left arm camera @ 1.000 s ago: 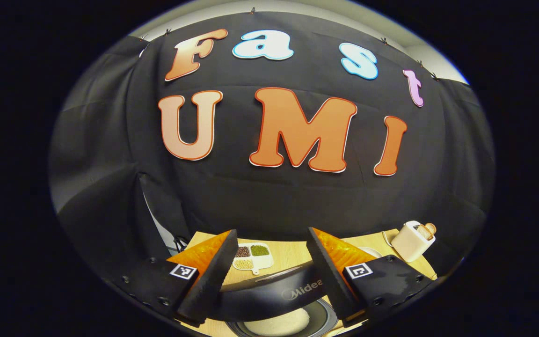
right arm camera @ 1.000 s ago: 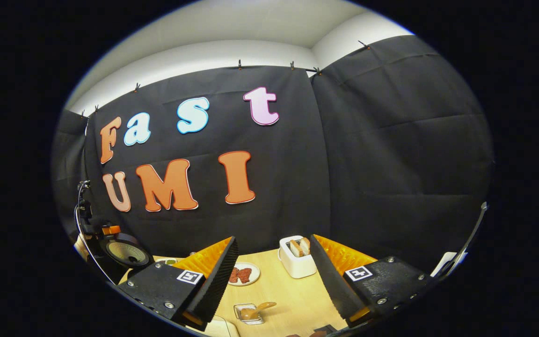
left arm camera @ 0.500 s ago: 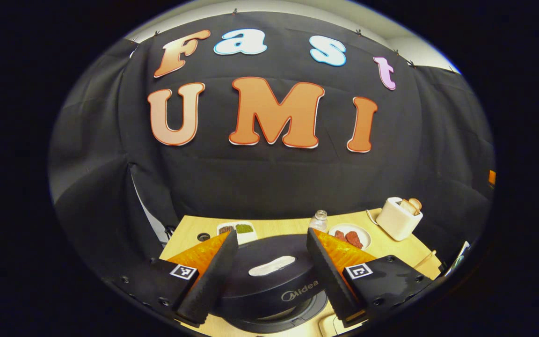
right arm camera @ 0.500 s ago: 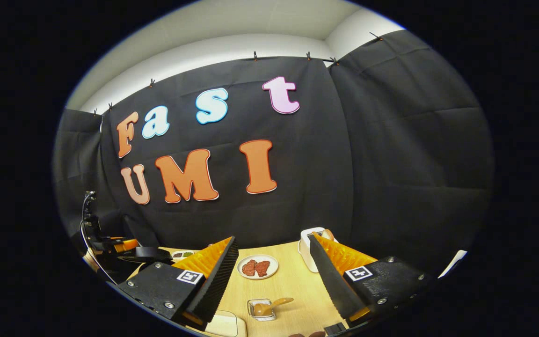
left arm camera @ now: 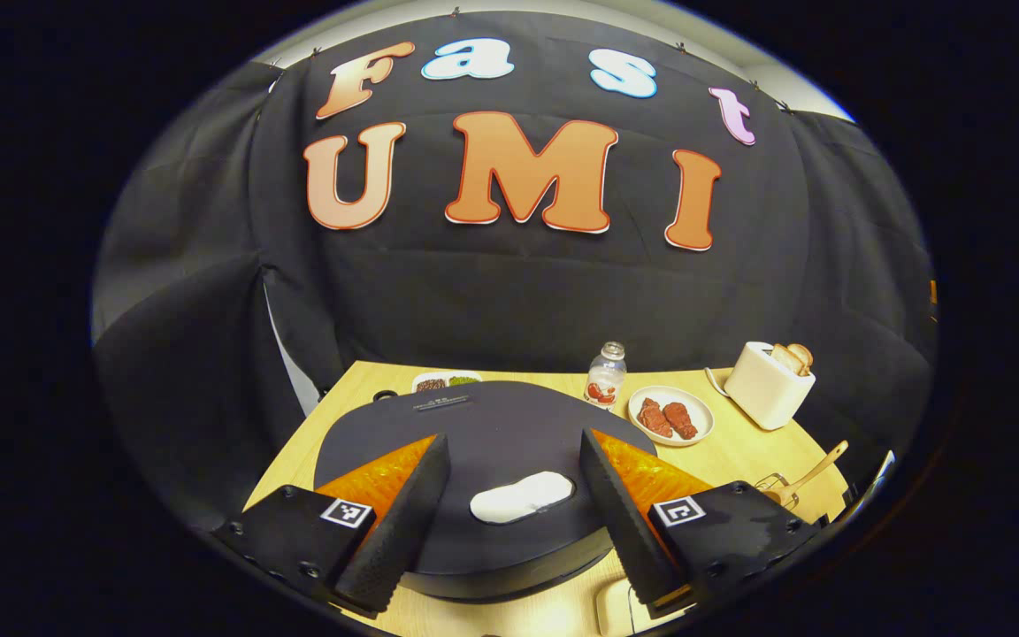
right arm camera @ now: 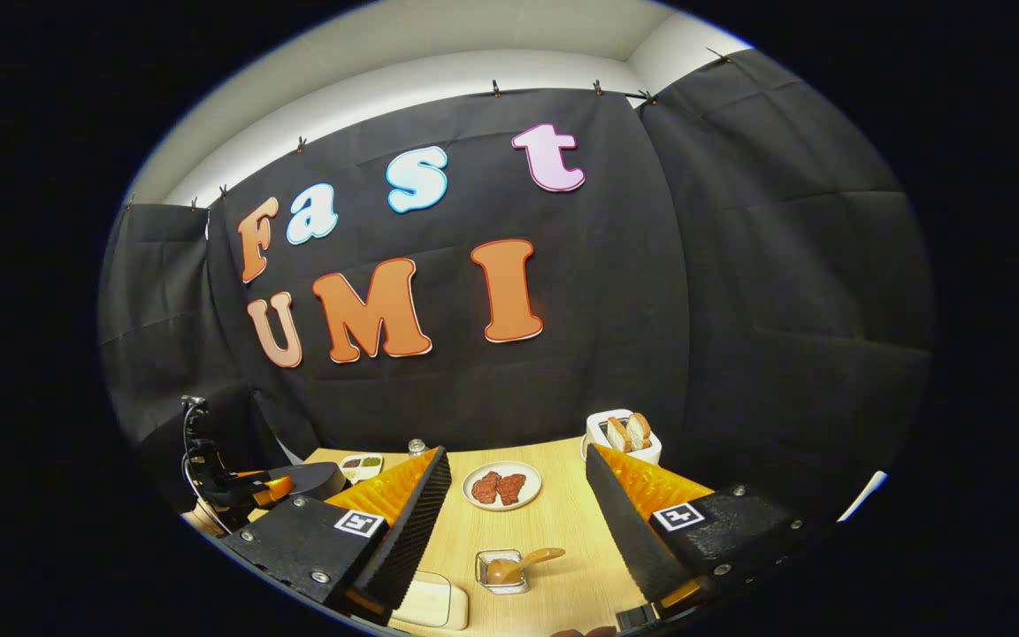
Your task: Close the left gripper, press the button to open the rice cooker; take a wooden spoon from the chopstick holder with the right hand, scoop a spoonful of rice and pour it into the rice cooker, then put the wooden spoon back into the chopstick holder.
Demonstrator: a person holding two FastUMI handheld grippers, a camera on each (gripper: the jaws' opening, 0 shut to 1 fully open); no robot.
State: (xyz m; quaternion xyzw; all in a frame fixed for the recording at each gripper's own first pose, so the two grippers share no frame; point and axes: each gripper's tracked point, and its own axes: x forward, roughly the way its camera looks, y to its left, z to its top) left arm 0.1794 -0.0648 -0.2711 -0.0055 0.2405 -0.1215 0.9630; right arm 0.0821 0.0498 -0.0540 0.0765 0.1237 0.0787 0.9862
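We see the rice cooker point(left arm camera: 483, 442) in the lower middle of the left gripper view: a round, matte black body with its domed lid down and a smooth, pale oval button point(left arm camera: 522, 496) on top. The left hand-held gripper point(left arm camera: 514, 518) hovers over it, its ribbed black fingers point(left arm camera: 399, 522) backed by glossy orange wedges, spread wide on either side of the button and holding nothing.

On the light wood-grain desk point(left arm camera: 739, 451) beyond the cooker stand a small clear bottle point(left arm camera: 605, 375), a white plate of reddish meat pieces point(left arm camera: 670, 415) and a boxy cream toaster point(left arm camera: 769, 384) with bread slices in it. A divided white dish of grains point(left arm camera: 446, 381) peeks out behind the lid.

At the right edge, the wooden spoon point(left arm camera: 815, 469) leans out of the chopstick holder point(left arm camera: 770, 485).

In the right gripper view, the right hand-held gripper point(right arm camera: 518, 531) is held level above the desk, likewise wide open and empty. Between its fingers lies the spoon in its small clear holder point(right arm camera: 506, 569), with the meat plate and toaster farther back. A pale rounded board point(right arm camera: 430, 602) sits at the lower left.
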